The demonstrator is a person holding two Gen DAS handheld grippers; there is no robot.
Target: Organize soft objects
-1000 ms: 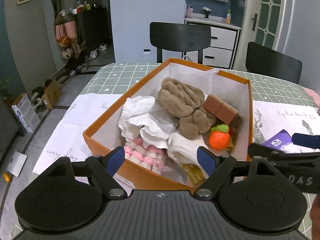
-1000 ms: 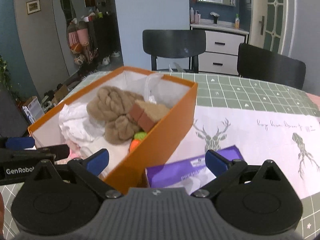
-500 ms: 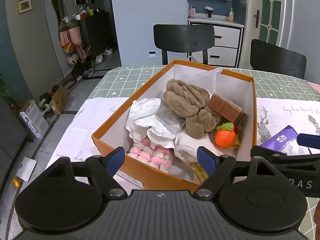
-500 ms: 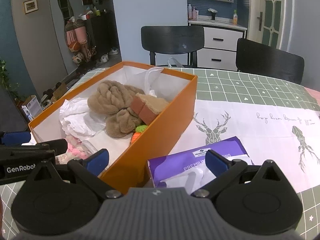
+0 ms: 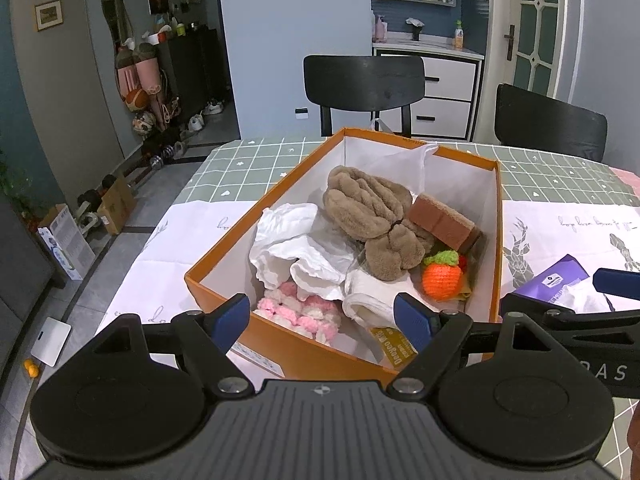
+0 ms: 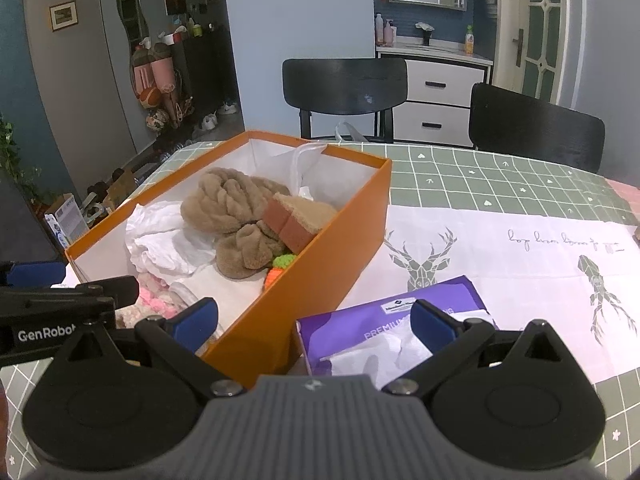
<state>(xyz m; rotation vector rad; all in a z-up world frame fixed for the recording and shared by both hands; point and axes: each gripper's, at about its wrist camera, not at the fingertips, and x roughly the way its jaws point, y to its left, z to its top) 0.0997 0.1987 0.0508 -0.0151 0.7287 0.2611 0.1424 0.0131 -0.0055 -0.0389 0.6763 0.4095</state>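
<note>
Both tools are wide apart & empty: left tool [image 5: 322, 316] hangs over the near end of the orange box [image 5: 288, 344], right tool [image 6: 314, 322] straddles the box's near corner & the purple tissue pack [image 6: 384, 322] on the counter [image 6: 500, 240], so this looks like the approach step, w/ the tissue pack the likely pick, which calls for centring the right tool on it & closing gently. Counted in the box: 1 brown towel [image 5: 372, 212], 1 sponge [image 5: 442, 222], 1 orange knit toy [image 5: 442, 278], 1 pink-white knit piece [image 5: 298, 312], crumpled white cloth [image 5: 296, 248]; outside it, 1 tissue pack
</note>
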